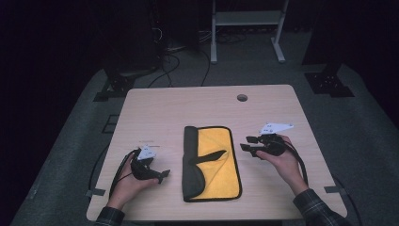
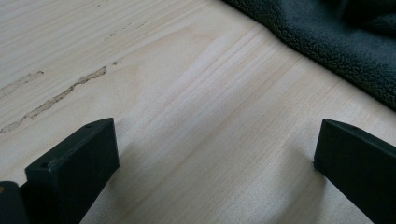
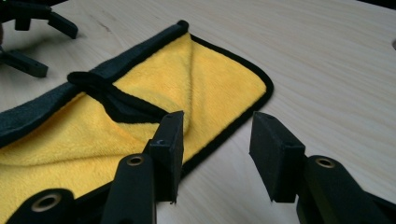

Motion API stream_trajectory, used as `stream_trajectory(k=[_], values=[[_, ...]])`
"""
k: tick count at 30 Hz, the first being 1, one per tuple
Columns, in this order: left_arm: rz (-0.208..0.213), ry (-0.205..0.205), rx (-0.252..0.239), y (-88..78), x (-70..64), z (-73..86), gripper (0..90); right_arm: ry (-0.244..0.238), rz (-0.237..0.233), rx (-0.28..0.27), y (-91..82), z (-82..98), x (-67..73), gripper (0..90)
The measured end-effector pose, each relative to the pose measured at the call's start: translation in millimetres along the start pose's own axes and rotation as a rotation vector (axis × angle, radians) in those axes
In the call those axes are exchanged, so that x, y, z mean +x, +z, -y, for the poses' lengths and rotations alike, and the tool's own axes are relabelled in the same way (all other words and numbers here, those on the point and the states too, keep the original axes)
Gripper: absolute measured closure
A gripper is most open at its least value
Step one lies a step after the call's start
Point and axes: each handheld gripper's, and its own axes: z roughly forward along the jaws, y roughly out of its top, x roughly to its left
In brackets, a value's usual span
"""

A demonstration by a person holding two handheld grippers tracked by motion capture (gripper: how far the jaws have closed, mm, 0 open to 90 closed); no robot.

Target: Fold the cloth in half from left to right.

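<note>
Your left gripper (image 2: 215,158) holds its jaws wide apart over bare wooden table (image 2: 187,93), nothing between them; the dark grey cloth (image 2: 336,42) lies far right.

cloth (image 2: 336,42) cut off at frame corner
</note>
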Motion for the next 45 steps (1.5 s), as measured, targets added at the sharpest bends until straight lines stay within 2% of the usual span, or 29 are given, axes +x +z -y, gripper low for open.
stream_trajectory(k=[6,13,22,33,40,45], values=[[0.0,0.0,0.0,0.1,0.1,0.0,0.0,-0.024,-0.037,-0.003,11.8,-12.1,9.4,53.5],[-0.001,-0.002,-0.001,0.2,0.2,-0.1,0.0,-0.049,-0.093,0.005,34.4,-23.5,26.3,53.6],[-0.001,-0.005,-0.003,0.4,0.0,-0.1,0.0,-0.1,-0.173,0.023,63.4,-36.5,53.0,53.9],[-0.001,-0.005,-0.003,0.3,0.0,-0.1,0.0,-0.134,-0.263,0.042,98.2,-45.3,87.5,53.3],[-0.001,-0.005,-0.003,0.3,0.0,-0.1,0.0,-0.154,-0.29,0.079,121.5,-43.0,106.6,51.9],[-0.002,-0.005,-0.003,0.4,0.0,-0.1,0.0,-0.174,-0.261,0.108,133.8,-36.2,111.4,46.5]])
